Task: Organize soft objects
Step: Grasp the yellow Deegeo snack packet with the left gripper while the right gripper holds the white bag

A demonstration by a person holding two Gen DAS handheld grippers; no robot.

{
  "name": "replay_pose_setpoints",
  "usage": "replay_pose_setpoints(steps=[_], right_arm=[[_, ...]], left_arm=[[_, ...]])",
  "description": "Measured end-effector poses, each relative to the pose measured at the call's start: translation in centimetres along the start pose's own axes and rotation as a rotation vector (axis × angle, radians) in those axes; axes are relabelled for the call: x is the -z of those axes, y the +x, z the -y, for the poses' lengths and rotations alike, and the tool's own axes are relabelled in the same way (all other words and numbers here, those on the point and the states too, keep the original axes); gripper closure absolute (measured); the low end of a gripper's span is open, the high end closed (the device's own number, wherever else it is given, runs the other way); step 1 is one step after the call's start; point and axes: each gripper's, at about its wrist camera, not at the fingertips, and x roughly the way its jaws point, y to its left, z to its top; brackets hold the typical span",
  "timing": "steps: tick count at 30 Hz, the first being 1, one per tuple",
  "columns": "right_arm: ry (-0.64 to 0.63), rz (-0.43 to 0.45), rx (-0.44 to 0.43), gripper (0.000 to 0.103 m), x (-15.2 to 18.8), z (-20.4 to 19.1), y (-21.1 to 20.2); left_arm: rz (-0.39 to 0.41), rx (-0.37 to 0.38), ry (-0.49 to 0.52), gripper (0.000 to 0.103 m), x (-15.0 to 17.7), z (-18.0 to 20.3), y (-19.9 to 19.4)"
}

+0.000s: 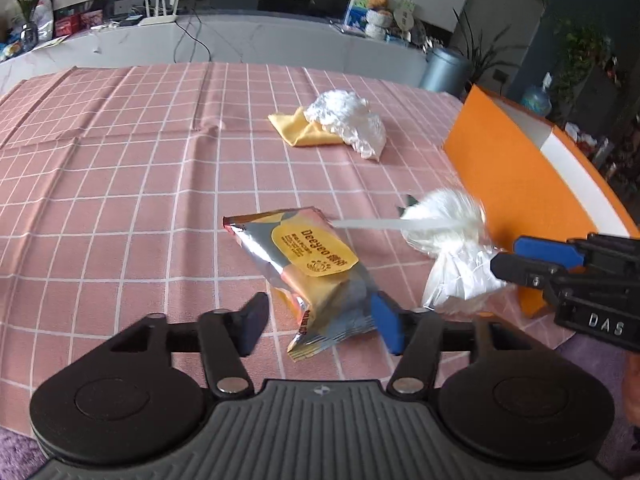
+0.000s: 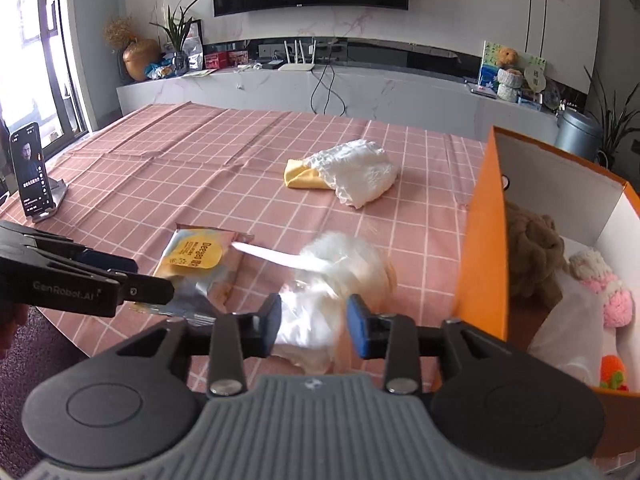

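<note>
The crinkly clear plastic bag of white fluff point(image 2: 320, 300) sits between the right gripper point(image 2: 312, 328)'s half-spread fingers, seemingly held, just beside the orange cardboard box point(image 2: 480, 240) already holding plush toys point(image 2: 532, 252). The left gripper point(image 1: 316, 324)'s wide-open fingers straddle a glossy foil packet point(image 1: 308, 264). A yellow cloth point(image 1: 298, 130) and a white ruffled bundle point(image 1: 352, 122) remain on the pink checked surface point(image 1: 120, 184).
</note>
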Motion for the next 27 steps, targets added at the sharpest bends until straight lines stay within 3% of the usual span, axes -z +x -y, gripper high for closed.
replay_pose_setpoints(steps=[2, 6, 9, 13, 17, 21, 27], right_arm=[[0.012, 0.024, 0.007, 0.058, -0.2, 0.2, -0.5], [0.022, 0.049, 0.045, 0.055, -0.6, 0.2, -0.7], [0.037, 0.049, 0.058, 0.051, -0.5, 0.0, 0.0], [0.042, 0.046, 0.085, 0.039, -0.3, -0.2, 1.2], [0.025, 0.04, 0.117, 0.037, 0.1, -0.6, 2.3], [-0.002, 0.034, 0.149, 0.037, 0.4, -0.9, 3.3], [0.0, 0.009, 0.169, 0.037, 0.5, -0.6, 4.7]], left_arm=[[0.032, 0.003, -0.037, 0.017, 0.1, 0.1, -0.6], [0.075, -0.028, -0.093, 0.016, 0.0, 0.6, -0.3], [0.053, -0.058, -0.063, 0.016, -0.3, 1.6, 0.7], [0.041, -0.115, -0.079, 0.016, -0.8, 2.3, 1.9], [0.047, -0.125, -0.12, 0.014, -1.4, 2.6, 3.0], [0.046, -0.188, -0.085, 0.014, -1.7, 3.1, 4.4], [0.016, -0.21, -0.029, 0.023, -1.3, 2.9, 6.1]])
